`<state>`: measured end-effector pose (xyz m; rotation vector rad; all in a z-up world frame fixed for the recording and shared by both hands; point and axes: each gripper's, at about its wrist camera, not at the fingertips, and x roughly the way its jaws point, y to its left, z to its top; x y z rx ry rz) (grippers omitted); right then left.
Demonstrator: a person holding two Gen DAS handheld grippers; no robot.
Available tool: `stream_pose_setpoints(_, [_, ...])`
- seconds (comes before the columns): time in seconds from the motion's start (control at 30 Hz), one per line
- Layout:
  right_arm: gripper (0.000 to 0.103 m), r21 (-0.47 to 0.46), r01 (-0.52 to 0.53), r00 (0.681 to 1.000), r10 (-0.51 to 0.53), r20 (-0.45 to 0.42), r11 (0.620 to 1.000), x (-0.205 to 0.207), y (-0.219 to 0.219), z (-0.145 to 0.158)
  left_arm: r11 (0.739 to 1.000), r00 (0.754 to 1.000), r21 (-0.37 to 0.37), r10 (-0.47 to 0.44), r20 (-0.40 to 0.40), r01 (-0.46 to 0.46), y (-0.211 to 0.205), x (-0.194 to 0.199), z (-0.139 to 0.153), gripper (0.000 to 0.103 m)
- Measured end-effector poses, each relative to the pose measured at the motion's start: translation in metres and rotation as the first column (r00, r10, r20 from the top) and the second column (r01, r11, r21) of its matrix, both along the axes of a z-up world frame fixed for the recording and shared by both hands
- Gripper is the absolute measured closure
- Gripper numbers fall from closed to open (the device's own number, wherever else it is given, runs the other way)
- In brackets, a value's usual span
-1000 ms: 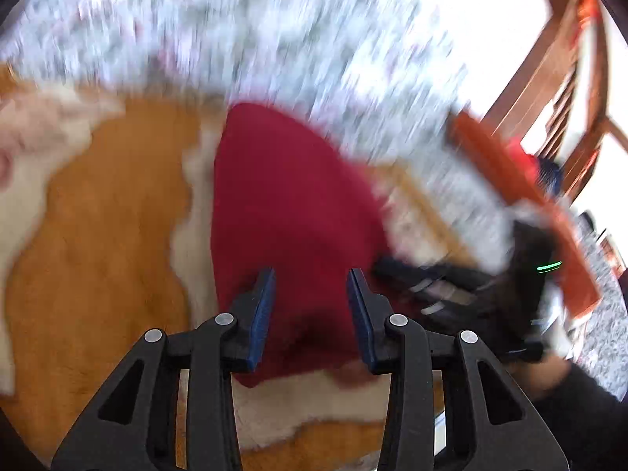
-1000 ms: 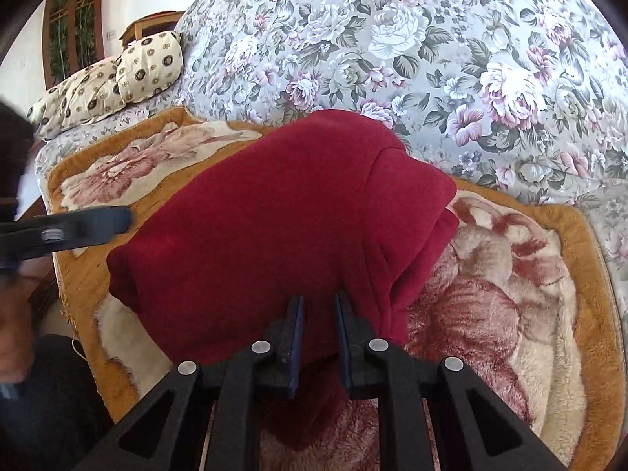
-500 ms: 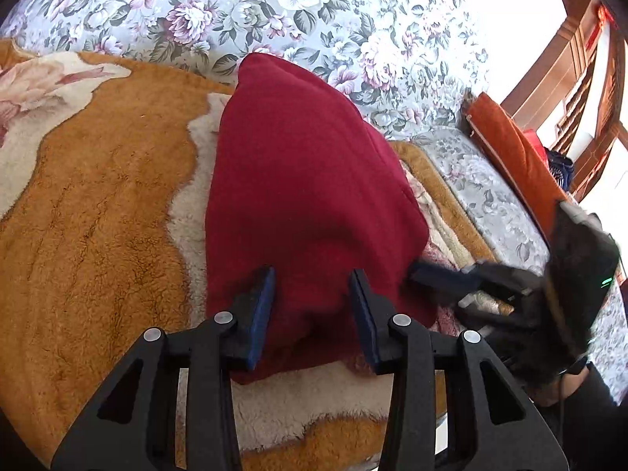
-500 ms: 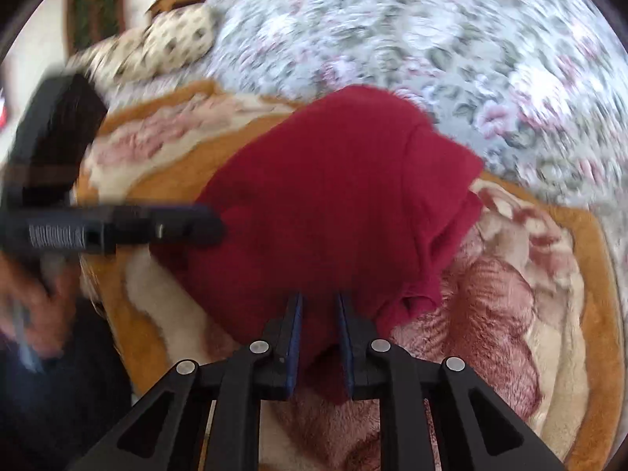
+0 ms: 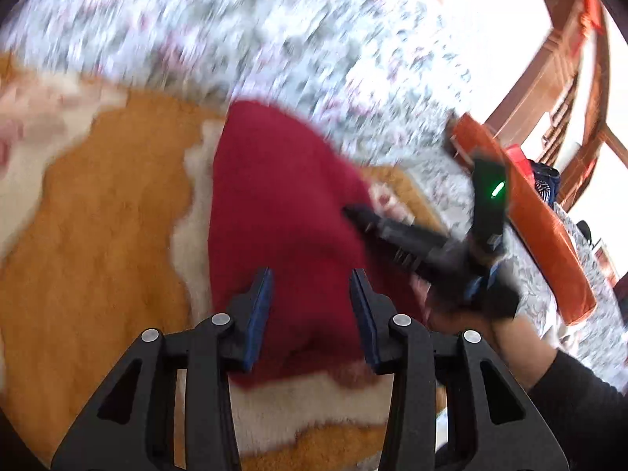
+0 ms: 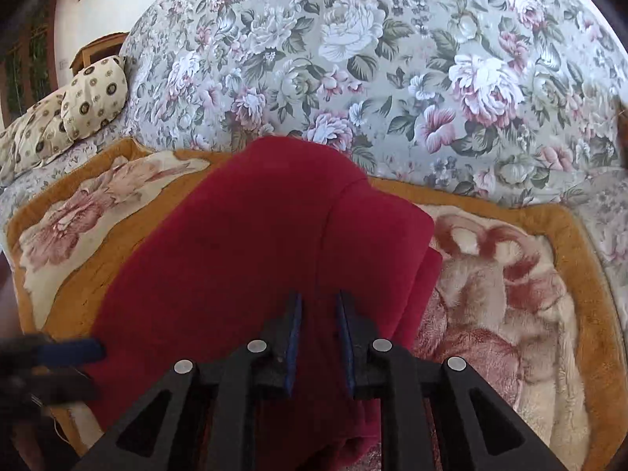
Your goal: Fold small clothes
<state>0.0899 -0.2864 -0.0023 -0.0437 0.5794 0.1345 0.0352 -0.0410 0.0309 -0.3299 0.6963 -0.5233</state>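
A dark red garment (image 5: 282,196) lies folded on an orange and cream blanket (image 5: 98,216) on a floral sofa. My left gripper (image 5: 310,272) hovers open over the garment's near edge, with nothing pinched between its blue pads. Its view is blurred. My right gripper (image 5: 349,210) reaches in from the right, and its tip is at the garment's right edge. In the right wrist view the right gripper (image 6: 318,294) stands over the garment (image 6: 255,235) with a narrow gap between its pads. The cloth runs smooth beneath them. The left gripper (image 6: 78,351) shows blurred at the lower left.
The floral sofa back (image 6: 392,59) rises behind the blanket (image 6: 510,294). A spotted pillow (image 6: 94,94) lies at the far left. An orange cushion (image 5: 541,235) and a wooden chair frame (image 5: 549,59) stand to the right. A person's dark sleeve (image 5: 581,400) holds the right gripper.
The right gripper has swung in over the garment's right edge and its pads stand slightly wider. In the right wrist view the left gripper has dropped toward the lower left corner. The garment lies as before.
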Motion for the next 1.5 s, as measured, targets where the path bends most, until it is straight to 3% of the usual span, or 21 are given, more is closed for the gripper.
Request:
stream_pose_setpoints(0.07, [0.087, 0.025, -0.004, 1.000, 0.004, 0.011, 1.000, 0.000, -0.006, -0.004, 0.999, 0.998, 0.040, -0.028, 0.058, 0.026, -0.010, 0.023, 0.024, 0.065])
stream_pose_setpoints(0.17, [0.087, 0.052, -0.028, 0.999, 0.026, 0.027, 0.998, 0.000, -0.013, -0.006, 0.996, 0.997, 0.089, -0.025, 0.079, 0.018, -0.020, 0.073, 0.042, 0.065])
stream_pose_setpoints(0.23, [0.087, 0.067, -0.034, 0.999, 0.032, 0.029, 0.997, 0.001, -0.015, -0.005, 0.993, 1.000, 0.112, 0.021, -0.004, -0.021, -0.021, 0.122, 0.038, 0.065])
stream_pose_setpoints(0.27, [0.087, 0.067, -0.035, 0.999, 0.033, 0.030, 0.997, 0.002, -0.016, -0.005, 0.992, 0.995, 0.124, 0.036, -0.093, -0.024, -0.022, 0.154, 0.027, 0.065])
stream_pose_setpoints(0.37, [0.087, 0.062, -0.036, 0.999, 0.034, 0.034, 0.997, 0.002, -0.013, -0.005, 0.986, 0.942, 0.165, 0.052, -0.333, 0.004, -0.023, 0.218, -0.015, 0.065])
stream_pose_setpoints(0.43, [0.087, 0.077, -0.041, 0.999, 0.038, 0.033, 0.996, 0.002, -0.015, -0.005, 0.975, 0.940, 0.219, 0.108, -0.323, -0.037, -0.019, 0.237, -0.020, 0.065])
stream_pose_setpoints(0.5, [0.087, 0.101, -0.051, 0.998, 0.048, 0.033, 0.994, 0.003, -0.017, -0.005, 0.948, 0.917, 0.297, 0.218, -0.335, -0.117, -0.007, 0.256, -0.034, 0.065])
stream_pose_setpoints(0.57, [0.087, 0.120, -0.060, 0.998, 0.056, 0.032, 0.991, 0.004, -0.019, -0.005, 0.965, 0.910, 0.210, 0.223, -0.350, -0.156, 0.007, 0.257, -0.044, 0.066])
stream_pose_setpoints(0.7, [0.087, 0.149, -0.072, 0.997, 0.068, 0.029, 0.986, 0.007, -0.021, -0.005, 0.964, 0.948, 0.243, 0.173, -0.266, -0.108, -0.002, 0.237, -0.030, 0.066])
stream_pose_setpoints(0.77, [0.087, 0.155, -0.071, 0.997, 0.068, 0.028, 0.985, 0.007, -0.020, -0.004, 0.975, 0.967, 0.188, 0.154, -0.205, -0.115, 0.005, 0.220, -0.013, 0.065])
stream_pose_setpoints(0.87, [0.085, 0.119, -0.060, 0.998, 0.057, 0.030, 0.991, 0.005, -0.013, 0.000, 0.986, 0.971, 0.114, 0.145, -0.191, -0.124, 0.009, 0.198, -0.012, 0.049])
stream_pose_setpoints(0.97, [0.085, 0.165, -0.069, 0.998, 0.068, 0.012, 0.984, 0.004, -0.017, 0.008, 0.974, 0.981, 0.180, 0.158, -0.110, -0.136, -0.002, 0.186, -0.030, 0.049])
stream_pose_setpoints(1.0, [0.085, 0.199, -0.070, 0.997, 0.066, 0.029, 0.977, 0.002, -0.022, 0.019, 0.976, 0.981, 0.155, 0.167, -0.096, -0.151, 0.000, 0.185, -0.030, 0.049])
stream_pose_setpoints(1.1, [0.084, 0.192, 0.040, 0.981, -0.075, 0.178, 0.981, -0.007, -0.036, 0.047, 0.975, 0.980, 0.149, 0.179, -0.090, -0.164, -0.001, 0.186, -0.032, 0.049])
stream_pose_setpoints(1.2, [0.084, 0.150, 0.089, 0.973, -0.118, 0.199, 0.985, 0.014, -0.038, 0.060, 0.975, 0.980, 0.147, 0.180, -0.079, -0.167, 0.001, 0.185, -0.032, 0.049])
stream_pose_setpoints(1.3, [0.084, 0.145, 0.009, 0.987, -0.032, 0.156, 0.989, 0.051, -0.032, 0.056, 0.968, 0.979, 0.175, 0.195, -0.065, -0.181, -0.002, 0.184, -0.034, 0.048])
stream_pose_setpoints(1.37, [0.084, 0.151, -0.038, 0.998, 0.029, 0.055, 0.988, 0.082, -0.030, 0.038, 0.959, 0.976, 0.205, 0.209, -0.055, -0.194, -0.004, 0.184, -0.035, 0.047])
stream_pose_setpoints(1.43, [0.083, 0.088, 0.008, 0.998, -0.003, -0.062, 0.996, 0.104, -0.034, 0.014, 0.948, 0.976, 0.252, 0.214, -0.047, -0.196, -0.011, 0.185, -0.036, 0.047])
stream_pose_setpoints(1.47, [0.083, 0.129, 0.002, 0.998, 0.006, -0.061, 0.992, 0.105, -0.041, 0.007, 0.942, 0.975, 0.270, 0.219, -0.037, -0.201, -0.013, 0.185, -0.036, 0.047])
stream_pose_setpoints(1.5, [0.080, 0.227, 0.015, 0.997, 0.001, -0.071, 0.974, 0.106, -0.057, 0.004, 0.935, 0.973, 0.285, 0.227, -0.031, -0.209, -0.015, 0.185, -0.036, 0.047])
